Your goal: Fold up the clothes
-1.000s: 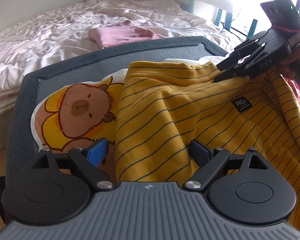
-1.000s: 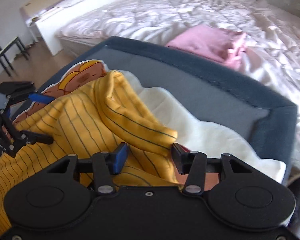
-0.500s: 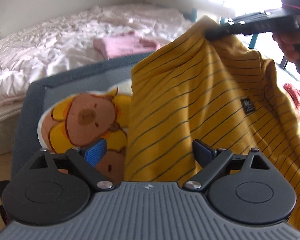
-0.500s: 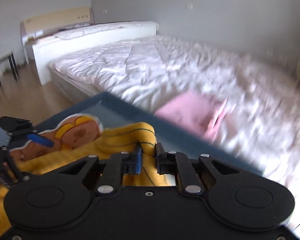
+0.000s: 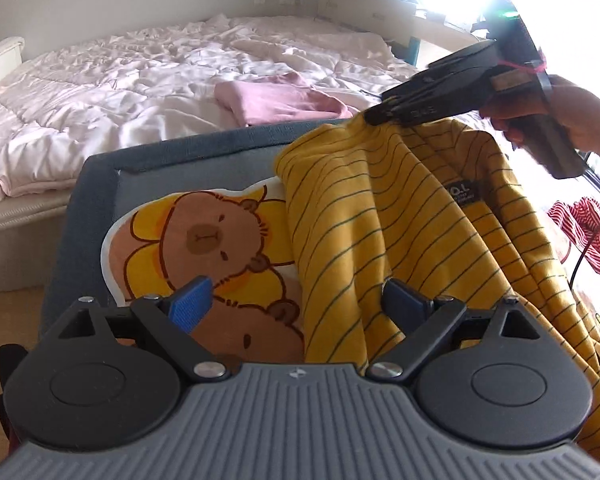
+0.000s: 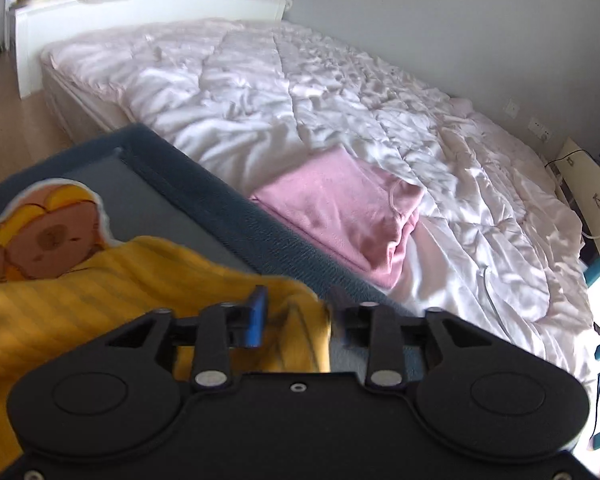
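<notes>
A yellow shirt with thin dark stripes [image 5: 380, 220] hangs in a peak over a dark blue padded surface [image 5: 100, 168]. My right gripper [image 5: 376, 114], held by a hand [image 5: 580, 108], pinches the shirt's top edge. In the right wrist view the blurred yellow cloth [image 6: 100, 288] sits between the right gripper's [image 6: 298, 316] fingers. My left gripper [image 5: 296, 304] is open, low in front. The shirt's lower left edge drapes between its fingers, against the right fingertip [image 5: 404, 304], and is not pinched.
A capybara-print cushion [image 5: 204, 236] lies on the padded surface under the shirt, also visible as the cushion [image 6: 48, 236] from the right. Beyond it stands a bed with a rumpled white quilt [image 5: 100, 92] and a folded pink garment [image 5: 276, 98]. A red striped garment [image 5: 584, 224] lies at right.
The right gripper shut on the shirt's edge and lifted it, then came down slightly. Its fingers now stand a little wider apart than half a second ago. The left gripper stayed open.
</notes>
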Demonstrator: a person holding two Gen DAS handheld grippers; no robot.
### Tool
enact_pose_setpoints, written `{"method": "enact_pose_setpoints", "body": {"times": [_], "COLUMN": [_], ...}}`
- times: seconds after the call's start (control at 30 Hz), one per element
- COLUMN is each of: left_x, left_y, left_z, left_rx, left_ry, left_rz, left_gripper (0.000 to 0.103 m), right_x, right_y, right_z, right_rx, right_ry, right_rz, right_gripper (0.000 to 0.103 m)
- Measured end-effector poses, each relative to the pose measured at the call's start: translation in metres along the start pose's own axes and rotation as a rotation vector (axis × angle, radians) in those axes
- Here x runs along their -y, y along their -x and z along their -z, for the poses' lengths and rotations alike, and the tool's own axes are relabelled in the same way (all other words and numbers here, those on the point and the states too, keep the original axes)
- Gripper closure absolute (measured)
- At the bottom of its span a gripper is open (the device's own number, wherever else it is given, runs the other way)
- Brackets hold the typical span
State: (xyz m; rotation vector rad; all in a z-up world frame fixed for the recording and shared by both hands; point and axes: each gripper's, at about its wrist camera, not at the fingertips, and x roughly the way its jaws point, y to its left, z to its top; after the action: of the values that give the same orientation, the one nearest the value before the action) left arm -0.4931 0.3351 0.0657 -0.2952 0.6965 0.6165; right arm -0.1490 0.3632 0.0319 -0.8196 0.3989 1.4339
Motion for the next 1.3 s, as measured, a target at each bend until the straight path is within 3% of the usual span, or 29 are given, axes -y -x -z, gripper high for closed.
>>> {"method": "enact_pose_setpoints", "body": {"times": [0.07, 0.27, 0.33, 0.43, 0.47, 0.5, 0.53, 0.77, 0.87, 1.0, 1.03, 1.1, 1.17, 1.2, 1.27, 1.3], "left_x": [0.001, 0.005, 0.007, 0.009, 0.009, 0.009, 0.008, -0.005, -0.002, 0.003, 0.002, -0.001, -0.003, -0.004, -0.005, -0.005], "left_y": [0.003, 0.003, 0.002, -0.002, -0.004, -0.006, -0.007, -0.018, -0.019, -0.02, -0.021, -0.021, -0.021, -0.021, -0.021, -0.021], "left_z": [-0.001, -0.001, 0.0, 0.002, 0.004, 0.005, 0.006, 0.01, 0.01, 0.014, 0.015, 0.015, 0.015, 0.015, 0.014, 0.014], "left_rx": [0.01, 0.018, 0.019, 0.014, 0.012, 0.011, 0.01, -0.037, -0.036, -0.025, -0.025, -0.028, -0.03, -0.031, -0.034, -0.035], "left_ry": [-0.011, -0.029, -0.035, -0.05, -0.051, -0.053, -0.054, 0.038, 0.023, -0.027, -0.023, -0.005, 0.01, 0.016, 0.024, 0.024], "left_rz": [-0.001, 0.0, 0.001, -0.007, -0.01, -0.013, -0.016, -0.015, -0.013, -0.032, -0.03, -0.024, -0.018, -0.017, -0.015, -0.016], "left_gripper": [0.009, 0.009, 0.009, 0.009, 0.009, 0.009, 0.009, 0.009, 0.009, 0.009, 0.009, 0.009, 0.009, 0.009, 0.009, 0.009], "right_x": [0.003, 0.01, 0.006, 0.003, 0.003, 0.002, 0.001, -0.002, 0.006, 0.026, 0.029, 0.036, 0.031, 0.028, 0.02, 0.017], "right_y": [0.024, 0.098, 0.103, 0.109, 0.111, 0.114, 0.116, 0.133, 0.129, 0.112, 0.108, 0.101, 0.114, 0.122, 0.14, 0.149], "right_z": [0.02, 0.08, 0.102, 0.104, 0.103, 0.102, 0.101, 0.095, 0.1, 0.105, 0.106, 0.11, 0.115, 0.117, 0.123, 0.125], "right_rx": [0.001, 0.004, -0.01, -0.002, 0.002, 0.006, 0.011, 0.041, 0.005, -0.04, -0.044, -0.052, -0.028, -0.012, 0.018, 0.034], "right_ry": [-0.053, -0.212, -0.265, -0.22, -0.2, -0.179, -0.158, -0.011, 0.111, 0.073, 0.055, 0.019, -0.03, -0.057, -0.109, -0.135], "right_rz": [-0.026, -0.105, -0.137, -0.043, -0.006, 0.032, 0.069, 0.33, 0.549, 0.523, 0.507, 0.475, 0.44, 0.423, 0.387, 0.37], "right_gripper": [0.037, 0.035, 0.035, 0.035, 0.043, 0.054, 0.088, 0.09, 0.092, 0.092, 0.09, 0.075, 0.059, 0.056, 0.035, 0.03]}}
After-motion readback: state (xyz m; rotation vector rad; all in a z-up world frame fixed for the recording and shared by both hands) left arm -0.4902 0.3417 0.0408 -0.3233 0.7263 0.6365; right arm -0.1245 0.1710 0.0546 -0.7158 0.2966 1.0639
